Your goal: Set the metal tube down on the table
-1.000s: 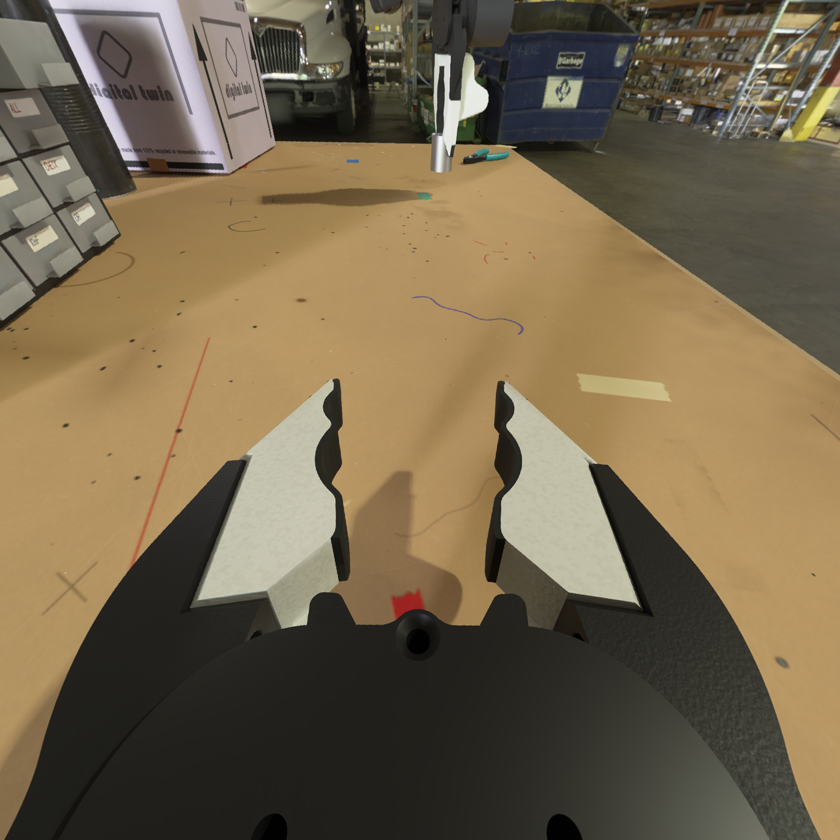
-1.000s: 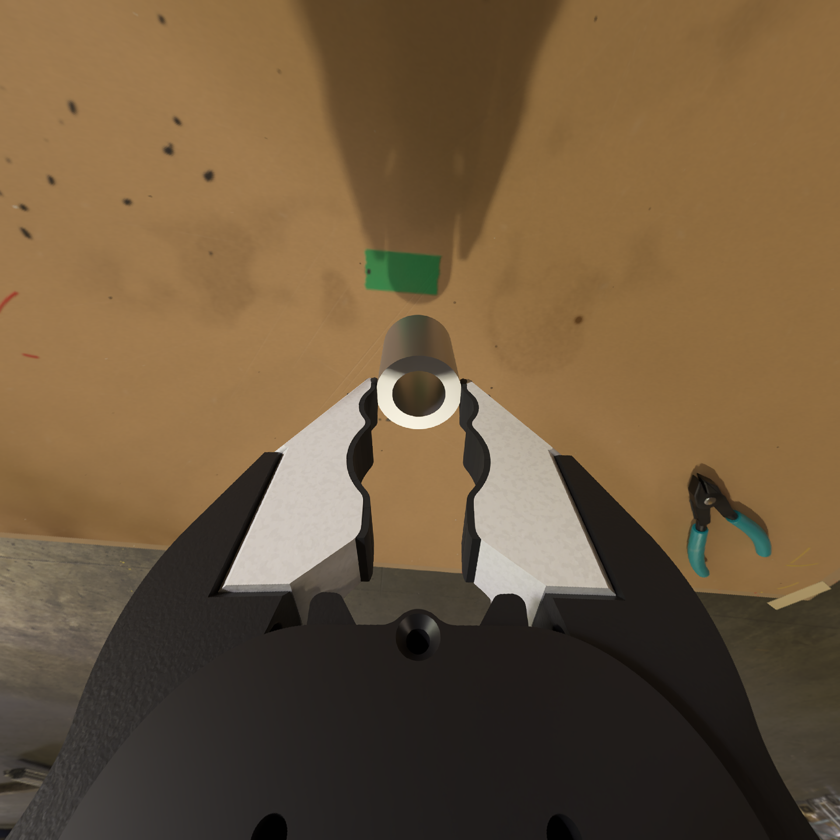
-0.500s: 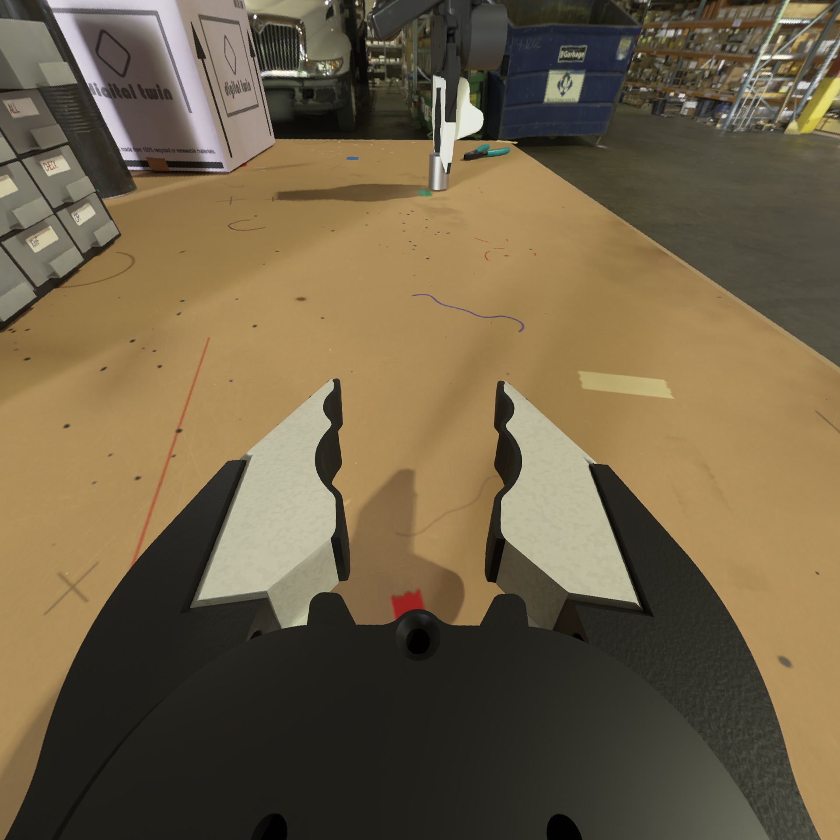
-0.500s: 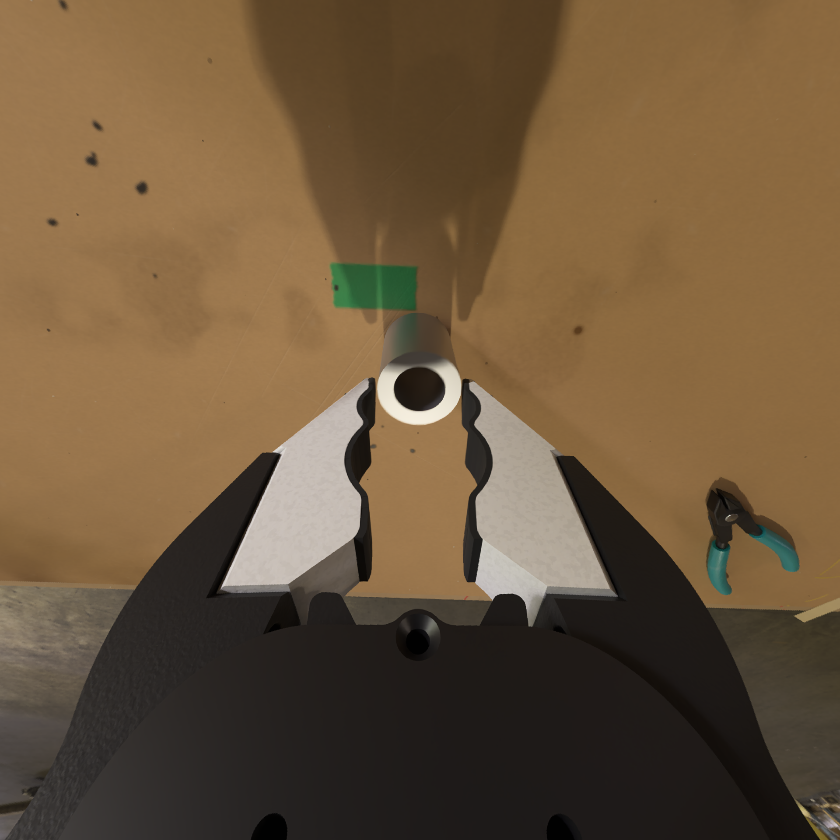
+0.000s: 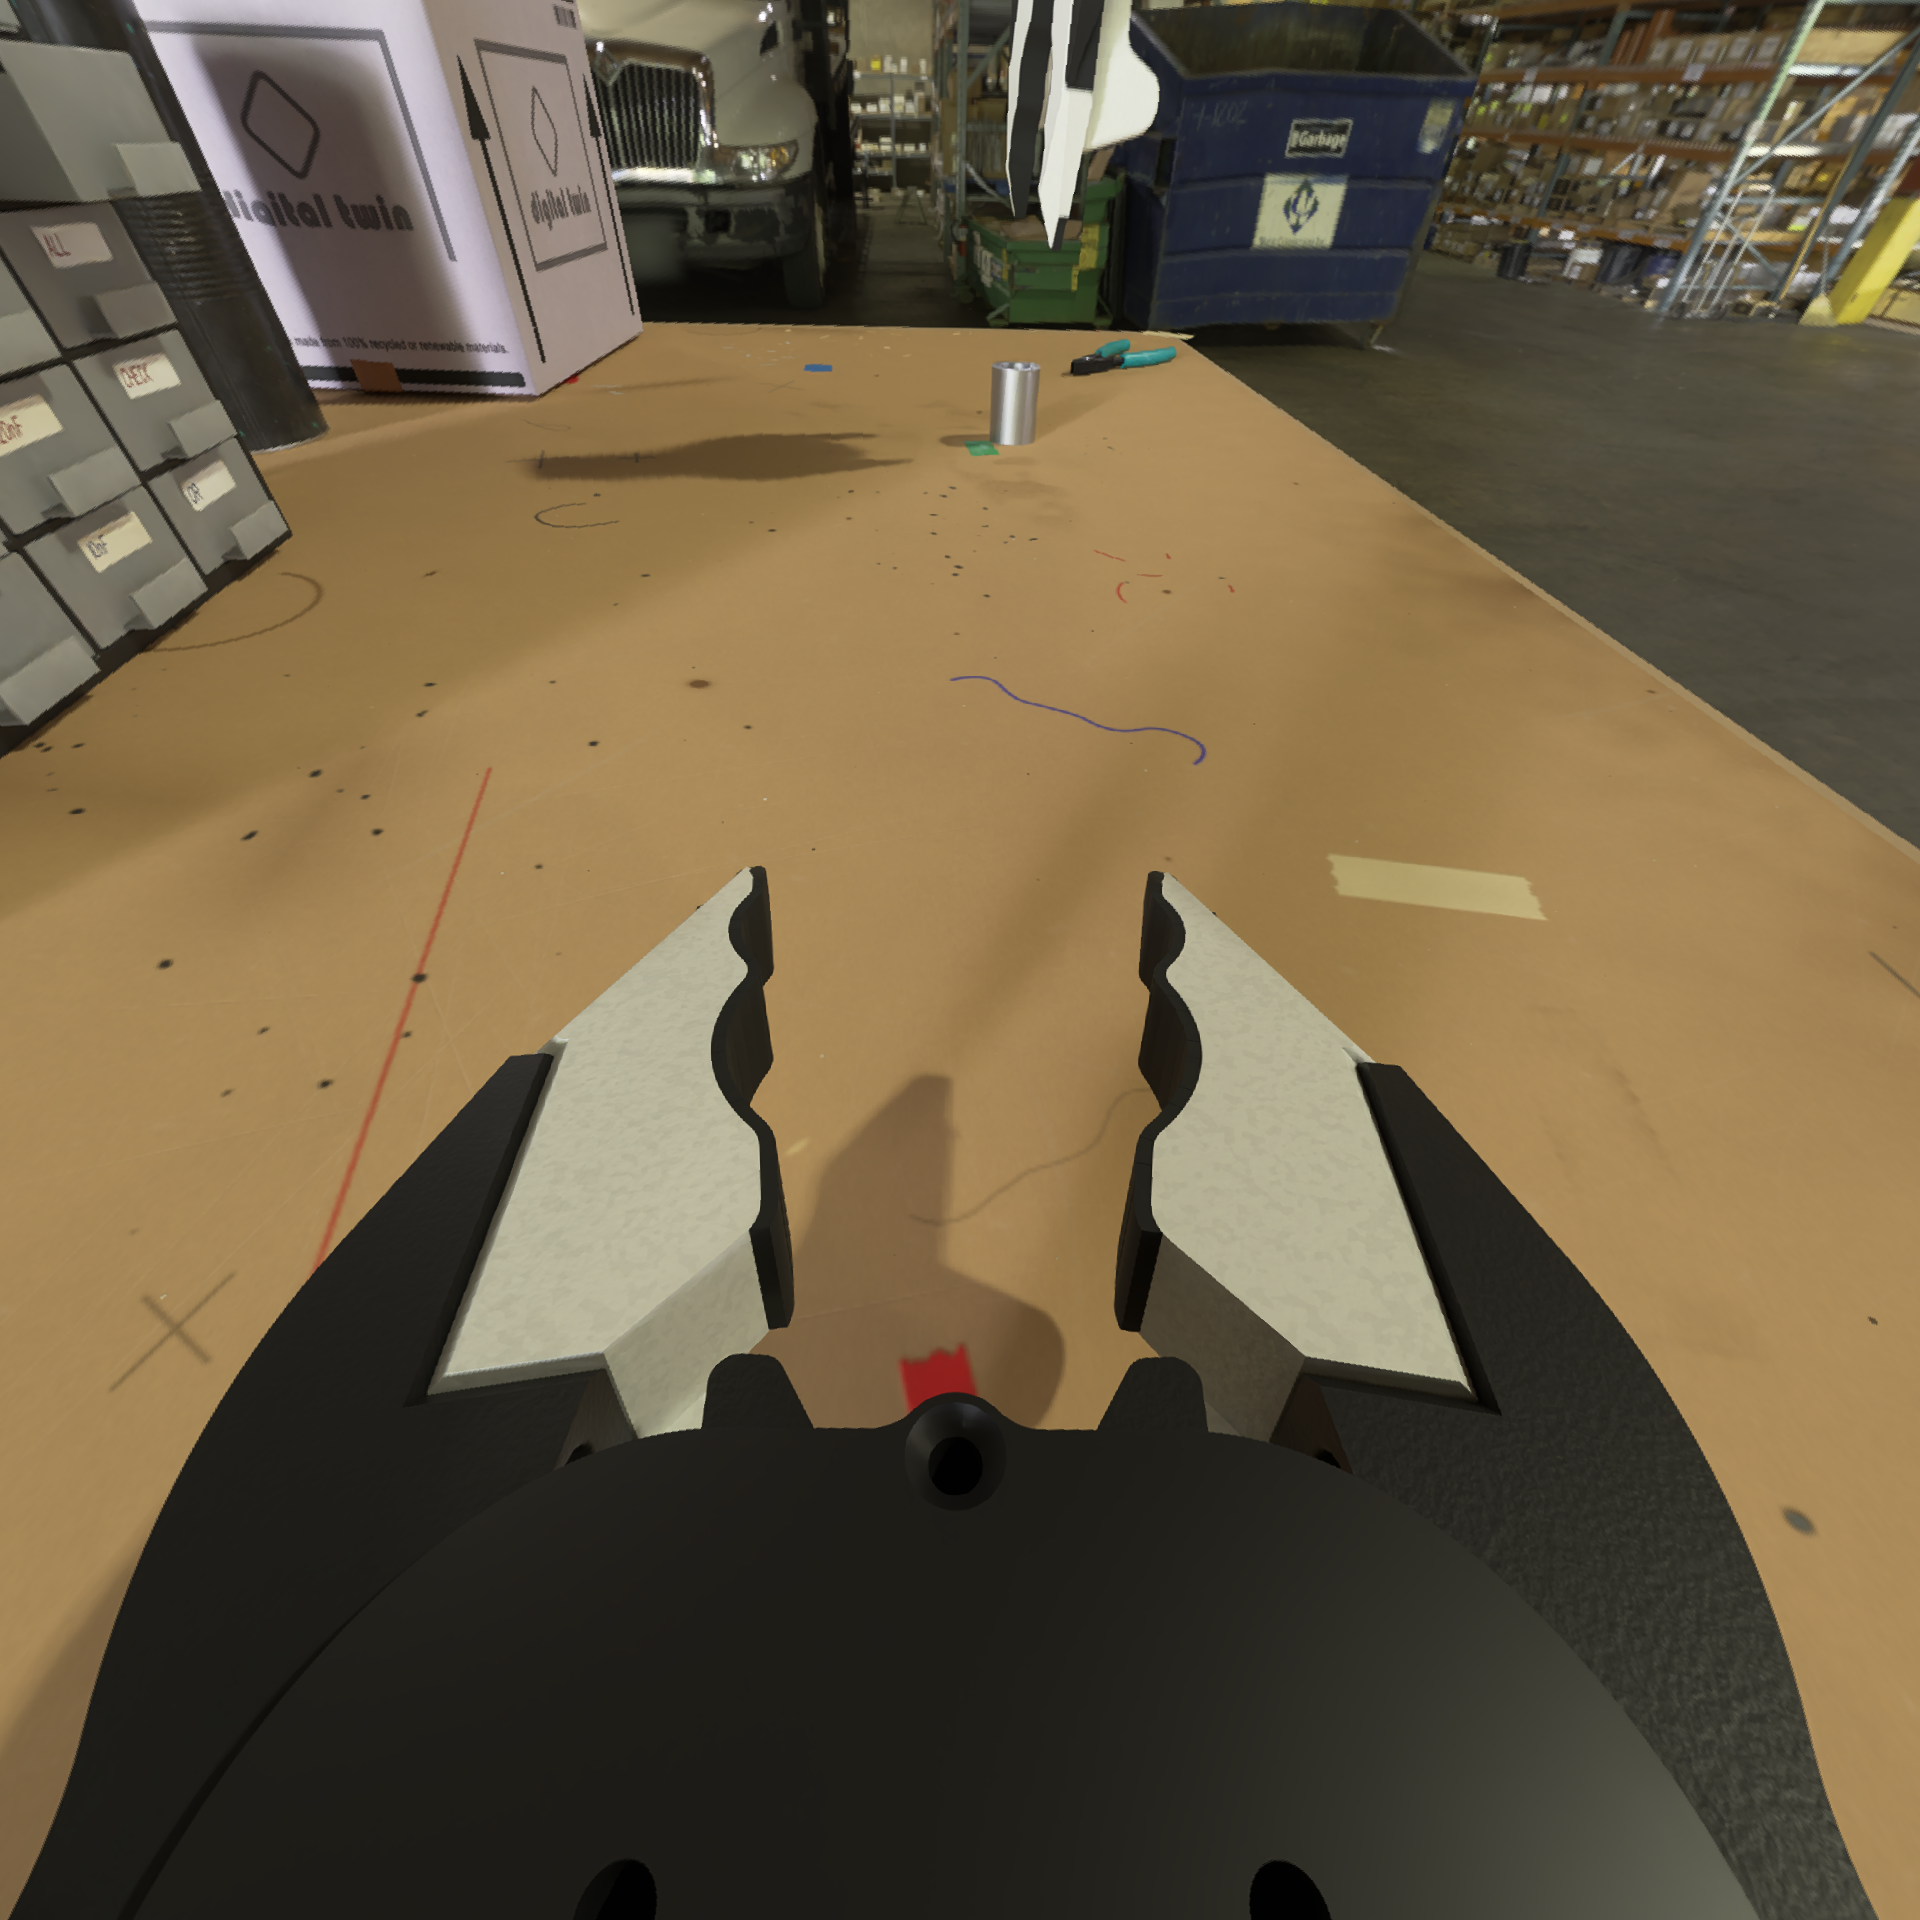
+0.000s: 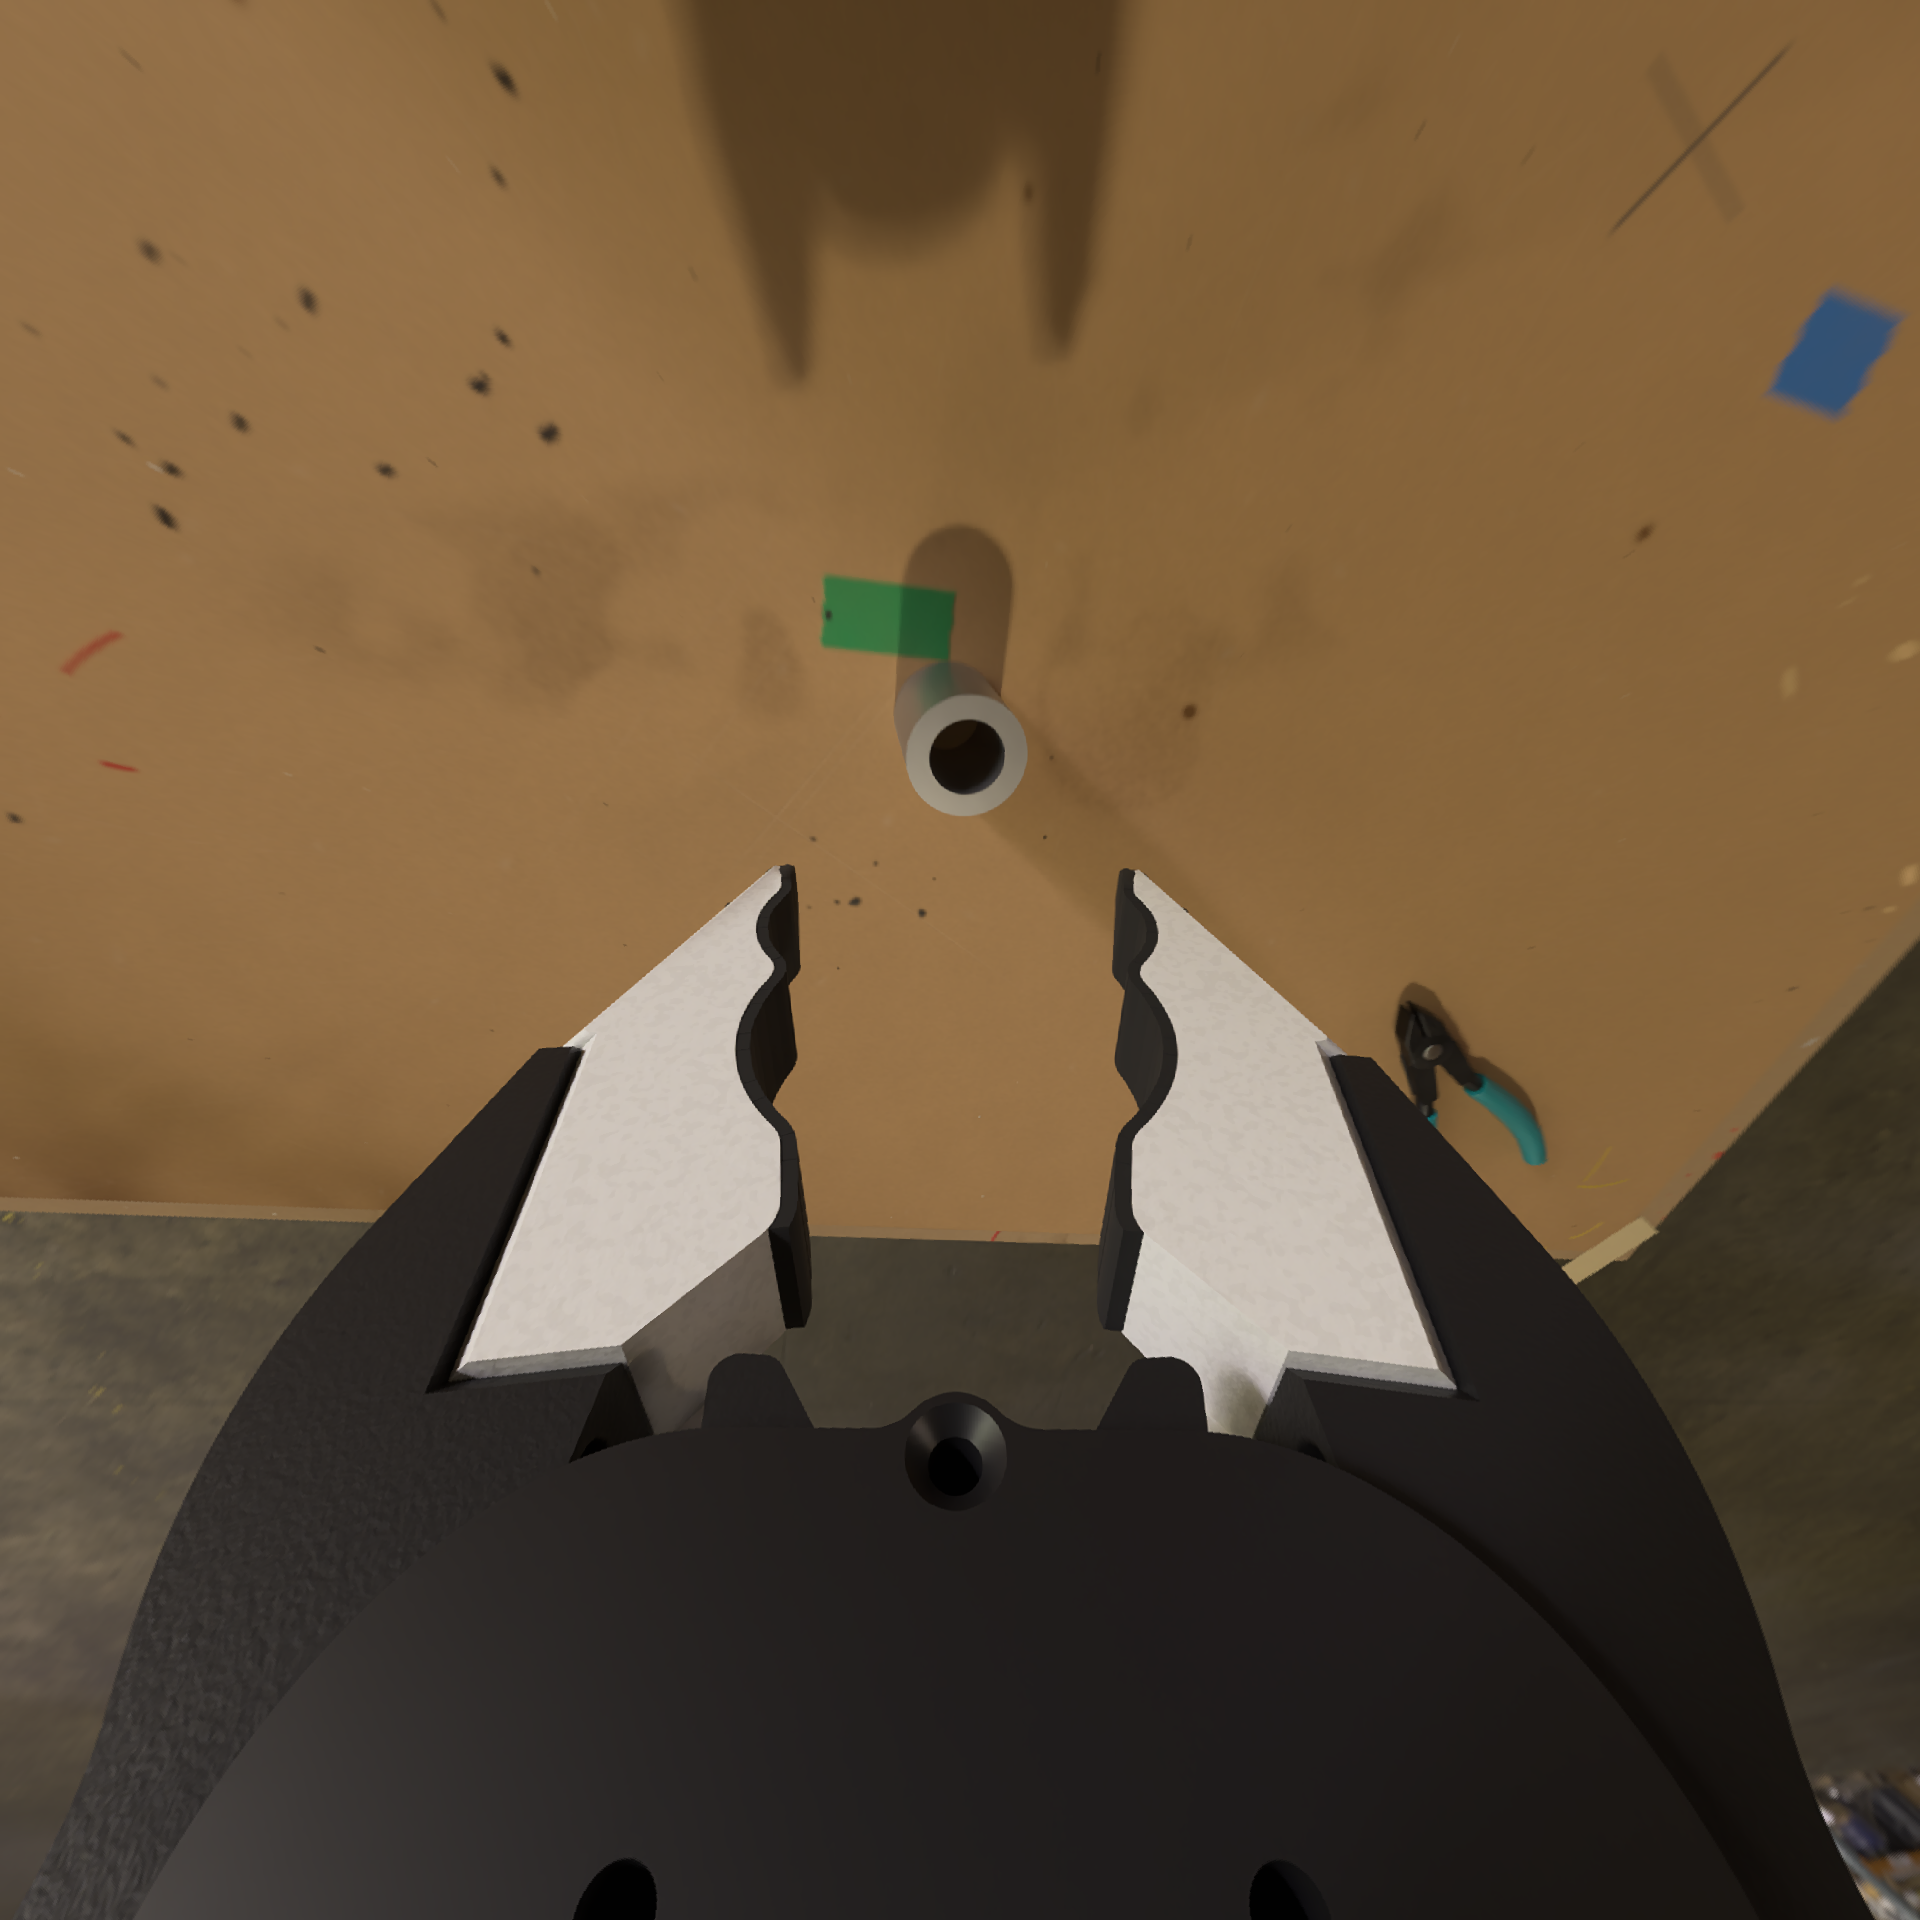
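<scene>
The metal tube (image 5: 1014, 402) stands upright on the brown table (image 5: 935, 623) at the far end, beside a green tape mark (image 5: 981, 448). From above in the right wrist view the tube (image 6: 966, 753) shows its open top, next to the green mark (image 6: 886, 616). My right gripper (image 6: 956, 883) is open and empty, well above the tube and apart from it. It also shows in the left wrist view (image 5: 1049, 156), high over the tube. My left gripper (image 5: 956, 883) is open and empty, low over the near table.
Teal-handled pliers (image 5: 1122, 358) lie near the far right corner, also in the right wrist view (image 6: 1465, 1081). A white cardboard box (image 5: 395, 197) and grey drawer cabinet (image 5: 94, 436) stand at the left. The table edge (image 6: 416, 1210) lies below the right gripper.
The right gripper opened, let go of the tube and rose away from it. The tube now stands alone on the table. The left gripper has not moved.
</scene>
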Robot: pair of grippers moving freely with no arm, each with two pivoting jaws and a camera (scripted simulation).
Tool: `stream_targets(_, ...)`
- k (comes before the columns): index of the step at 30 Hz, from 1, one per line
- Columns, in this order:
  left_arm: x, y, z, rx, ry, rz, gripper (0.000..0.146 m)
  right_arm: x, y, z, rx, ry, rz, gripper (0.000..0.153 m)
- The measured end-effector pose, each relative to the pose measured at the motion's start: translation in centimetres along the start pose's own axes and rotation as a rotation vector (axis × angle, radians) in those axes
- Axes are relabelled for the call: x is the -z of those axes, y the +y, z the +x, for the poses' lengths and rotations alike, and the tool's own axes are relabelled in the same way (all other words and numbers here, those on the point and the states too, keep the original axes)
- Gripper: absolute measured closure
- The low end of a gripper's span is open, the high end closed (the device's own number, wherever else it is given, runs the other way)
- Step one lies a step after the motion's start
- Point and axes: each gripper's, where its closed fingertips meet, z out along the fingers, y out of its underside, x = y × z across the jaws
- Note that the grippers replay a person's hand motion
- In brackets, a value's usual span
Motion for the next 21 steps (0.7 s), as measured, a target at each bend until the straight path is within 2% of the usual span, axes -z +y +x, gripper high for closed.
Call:
stream_targets(6,0.2,-0.5,-0.3,0.036,-0.015,0.046,0.065,5.7,-3.0,-2.0,0.038,0.014,0.180,0.077)
stream_targets(12,0.5,-0.9,-1.2,0.078,-0.064,0.084,0.057,10.5,-6.4,-5.8,0.114,-0.011,0.439,0.073)
stream_targets(16,0.7,-1.2,-1.4,0.064,-0.091,0.103,0.054,12.1,-7.6,-8.4,0.172,-0.028,0.579,0.066)
stream_targets(21,1.6,-1.9,-3.1,0.054,-0.233,0.105,0.049,12.3,-8.8,-10.7,0.183,0.012,0.713,0.041)
